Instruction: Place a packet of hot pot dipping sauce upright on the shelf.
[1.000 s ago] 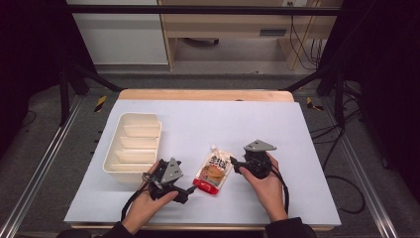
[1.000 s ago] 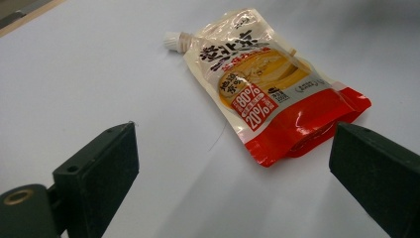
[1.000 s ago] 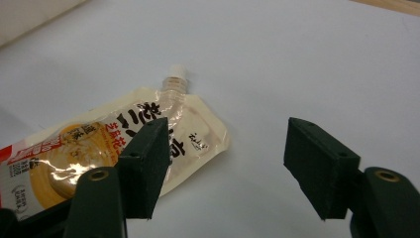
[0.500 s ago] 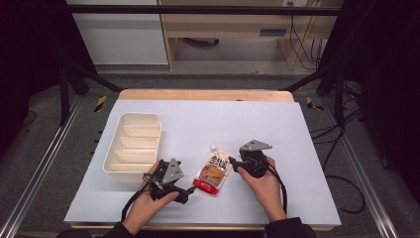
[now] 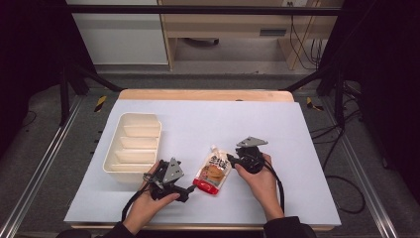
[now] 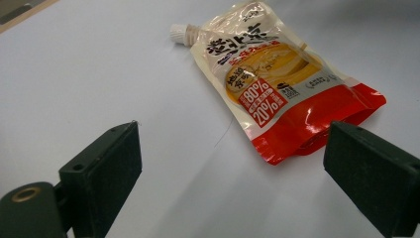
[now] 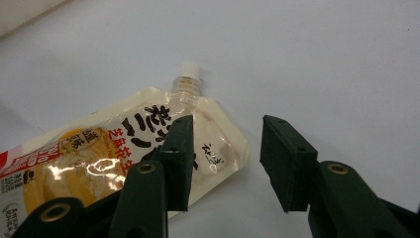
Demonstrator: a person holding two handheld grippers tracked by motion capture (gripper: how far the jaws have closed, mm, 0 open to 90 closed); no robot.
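A pouch (image 5: pixel 213 172) is lying flat on the white bench (image 5: pixel 223 124), near the front edge. It is clear and yellow with a red bottom, dark writing and a small white cap (image 6: pixel 177 33). In the high view, the cap end is pointing away from the person and the red end is pointing toward the person.

The left hand-held gripper (image 5: pixel 190 189) is sitting low on the bench in the person's left hand (image 5: pixel 148 208), just beside the red end of the pouch. In the left gripper view its jaws are standing wide apart, with nothing between them but bare bench. The right jaw is covering a bit of the red corner in that view, but I cannot tell if it is touching it.

The right hand-held gripper (image 5: pixel 230 158) is resting in the person's right hand (image 5: pixel 257 178), right by the top corner of the pouch near the cap. In the right gripper view its jaws are parted with a gap between them, and they are not squeezing anything. One jaw is sitting over the edge of the pouch and the other is over bare bench.

A cream tray (image 5: pixel 132 145) with four slots is sitting on the left side of the bench, just behind the left hand. Its slots are looking empty
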